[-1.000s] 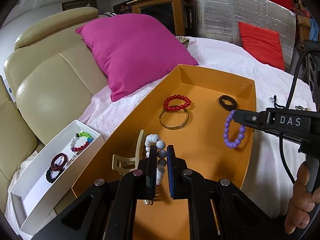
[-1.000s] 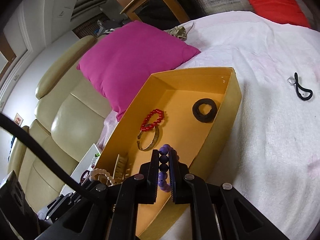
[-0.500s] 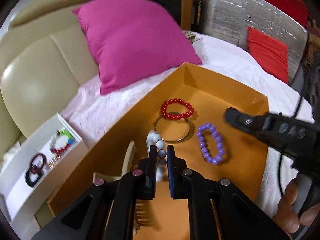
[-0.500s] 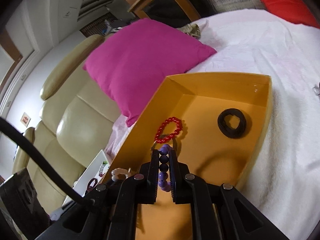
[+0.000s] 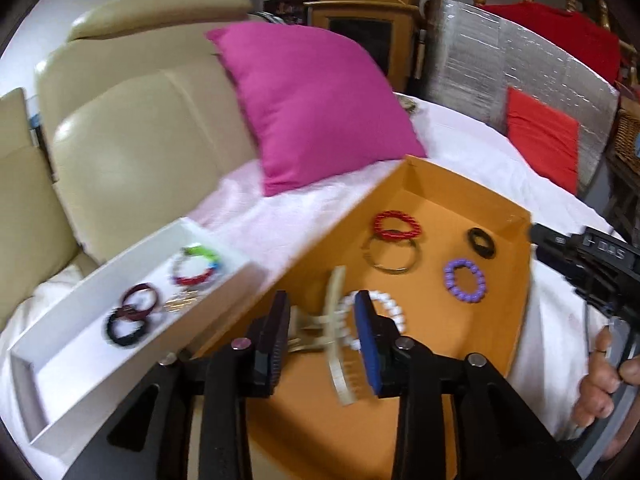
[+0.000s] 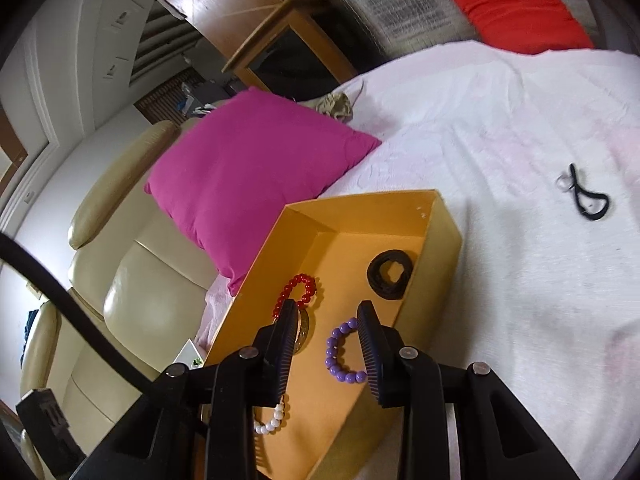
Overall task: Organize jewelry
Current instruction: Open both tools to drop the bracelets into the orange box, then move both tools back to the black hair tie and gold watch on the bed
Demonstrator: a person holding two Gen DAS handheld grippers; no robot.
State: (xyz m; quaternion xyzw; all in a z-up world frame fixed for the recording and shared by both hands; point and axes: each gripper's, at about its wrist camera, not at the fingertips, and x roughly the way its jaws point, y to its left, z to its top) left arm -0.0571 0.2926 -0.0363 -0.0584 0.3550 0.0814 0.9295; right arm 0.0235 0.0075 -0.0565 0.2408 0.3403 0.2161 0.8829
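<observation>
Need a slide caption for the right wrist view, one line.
Right gripper open above the purple bead bracelet lying in the orange tray.

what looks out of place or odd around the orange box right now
A black cord with a small clear ring lies alone on the white sheet, well outside the orange box where the bracelets sit. Inside the box, the beige hair clip lies partly over the white bead bracelet.
</observation>
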